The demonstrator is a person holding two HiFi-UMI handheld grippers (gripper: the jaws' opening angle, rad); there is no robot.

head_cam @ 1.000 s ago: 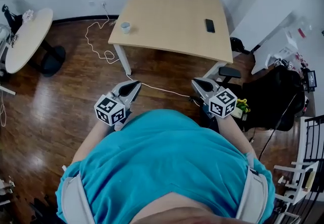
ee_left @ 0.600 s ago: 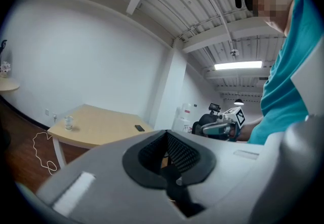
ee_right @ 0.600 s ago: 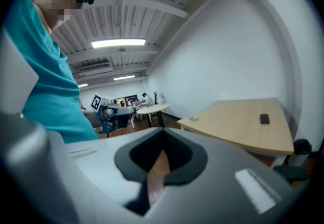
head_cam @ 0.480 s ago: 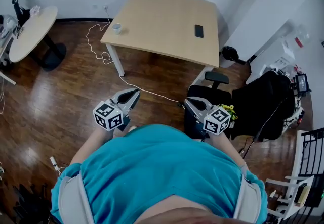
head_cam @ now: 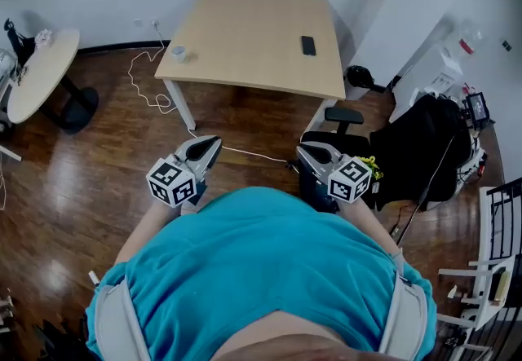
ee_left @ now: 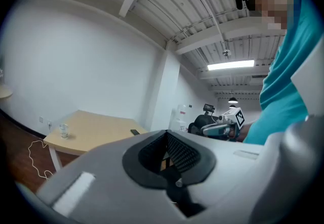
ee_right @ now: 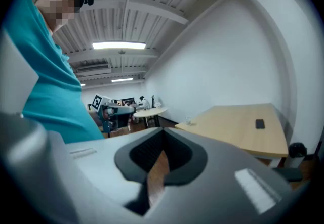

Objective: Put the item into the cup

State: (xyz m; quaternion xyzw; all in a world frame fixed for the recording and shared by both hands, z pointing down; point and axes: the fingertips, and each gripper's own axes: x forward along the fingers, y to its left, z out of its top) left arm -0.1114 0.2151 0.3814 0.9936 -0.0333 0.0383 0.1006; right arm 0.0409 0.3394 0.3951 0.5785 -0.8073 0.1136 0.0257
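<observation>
Grey left gripper [head_cam: 215, 141] and right gripper [head_cam: 301, 149] are both pressed together, pinching nothing, above wooden floor [head_cam: 90, 164].

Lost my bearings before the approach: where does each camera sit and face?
Head view: head-mounted, steeply down at table, floor; shows shirt, left gripper, right gripper.
Left gripper view: on that gripper, along its shut jaws toward the table; shows shirt, right gripper.
Right gripper view: on that gripper, along its shut jaws toward the table; shows shirt, left gripper.
Shared: cup, phone on table.
</observation>
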